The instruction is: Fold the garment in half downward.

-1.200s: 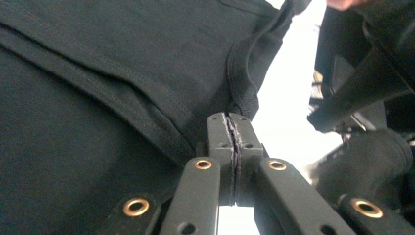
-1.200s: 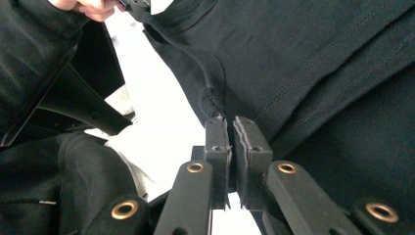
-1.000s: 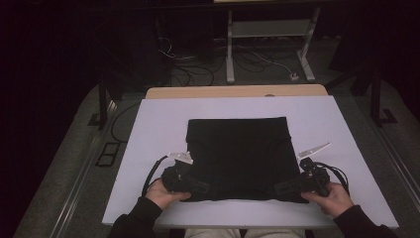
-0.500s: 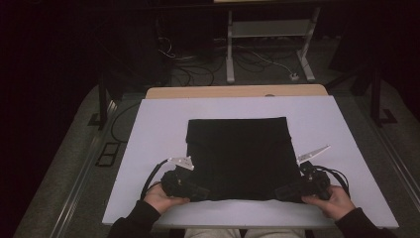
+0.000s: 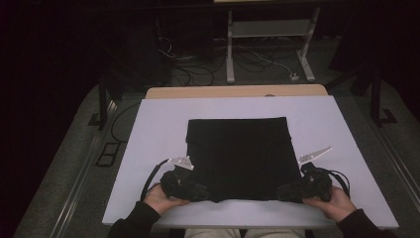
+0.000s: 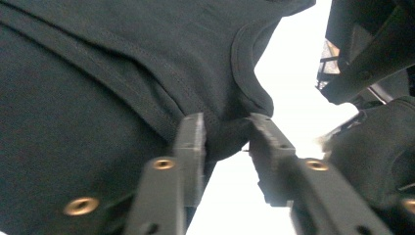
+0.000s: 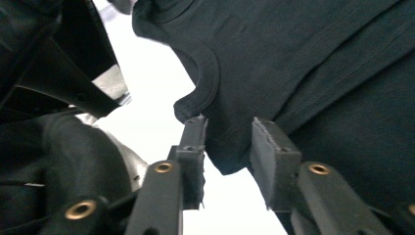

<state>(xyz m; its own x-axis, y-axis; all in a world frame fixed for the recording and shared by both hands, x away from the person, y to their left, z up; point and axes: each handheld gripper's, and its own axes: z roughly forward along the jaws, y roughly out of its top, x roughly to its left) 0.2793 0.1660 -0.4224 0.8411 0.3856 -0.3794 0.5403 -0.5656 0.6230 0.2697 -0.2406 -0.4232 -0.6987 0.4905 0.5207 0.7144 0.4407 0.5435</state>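
A black garment (image 5: 237,153), folded into a rough square, lies flat on the white table top (image 5: 158,129). My left gripper (image 5: 200,191) is at its near left corner and my right gripper (image 5: 285,191) at its near right corner, each held in a hand. In the left gripper view the left gripper (image 6: 227,132) has just been opening, and a fold of the garment (image 6: 98,73) sits loosely between the parted pads. In the right gripper view the right gripper (image 7: 227,134) has also just been opening, with the garment's (image 7: 303,58) hemmed corner between the pads, not pinched.
A strip of wooden table (image 5: 237,91) shows behind the white top. Beyond it, cables (image 5: 257,59) lie on the floor and a white metal frame (image 5: 270,29) stands there. A floor socket plate (image 5: 108,153) sits to the left of the table.
Both hands stay at the garment's near corners and the cloth lies as before. From above, the jaws are too small to compare.
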